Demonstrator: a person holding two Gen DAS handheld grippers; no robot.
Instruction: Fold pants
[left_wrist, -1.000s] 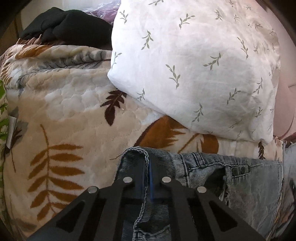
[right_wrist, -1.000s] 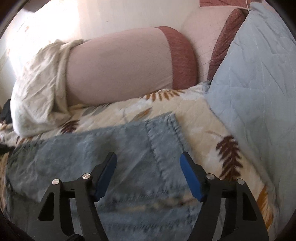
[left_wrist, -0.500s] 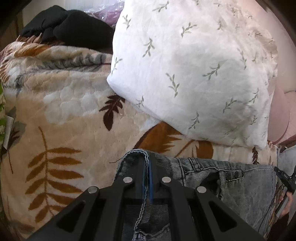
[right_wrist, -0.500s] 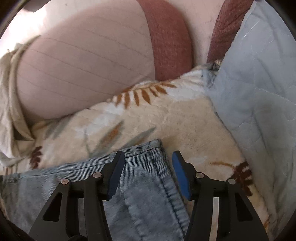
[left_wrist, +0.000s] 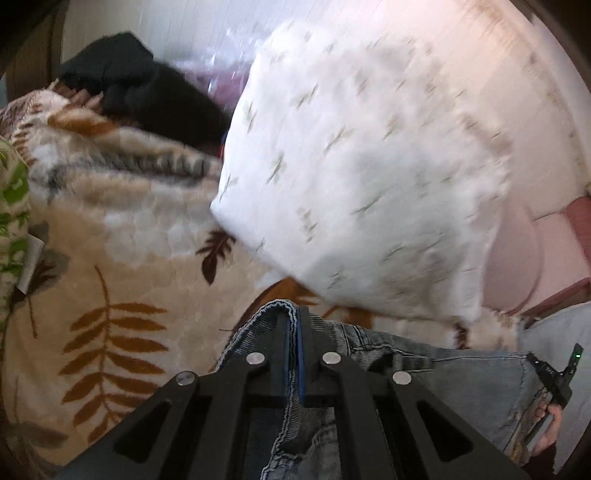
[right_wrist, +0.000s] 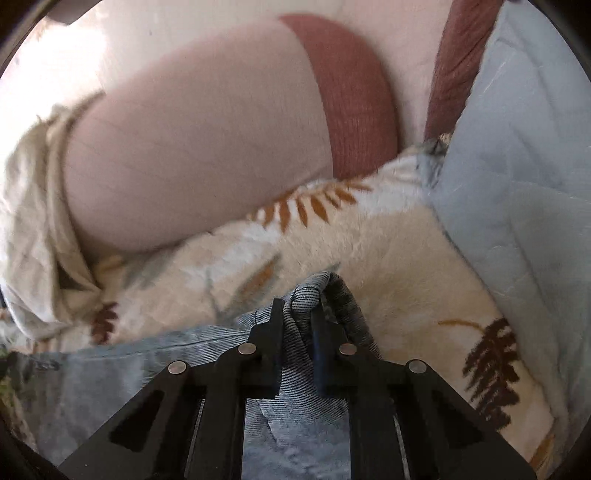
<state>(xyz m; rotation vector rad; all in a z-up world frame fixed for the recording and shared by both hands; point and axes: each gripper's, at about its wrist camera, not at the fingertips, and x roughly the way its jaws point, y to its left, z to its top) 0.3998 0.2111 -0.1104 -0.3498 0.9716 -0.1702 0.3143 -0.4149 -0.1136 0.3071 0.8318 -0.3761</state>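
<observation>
The pants are light blue-grey jeans (left_wrist: 469, 384) lying on a cream blanket with brown fern leaves (left_wrist: 122, 266). My left gripper (left_wrist: 294, 317) is shut on the jeans' waistband corner at the left end. My right gripper (right_wrist: 298, 314) is shut on the opposite corner of the jeans (right_wrist: 122, 380), with the cloth bunched up between the pads. The denim stretches between the two grippers. The right gripper's body and the holding hand (left_wrist: 550, 424) show at the right edge of the left wrist view.
A white pillow with a leaf print (left_wrist: 369, 166) lies just beyond the jeans. A black garment (left_wrist: 147, 88) sits at the back left. A pink bolster with a red band (right_wrist: 207, 140) and a pale blue quilt (right_wrist: 524, 192) border the blanket (right_wrist: 388, 251).
My right gripper has closed from open onto the jeans' corner and bunched it. My left gripper stays shut on the waistband and has shifted, the view now blurred by motion.
</observation>
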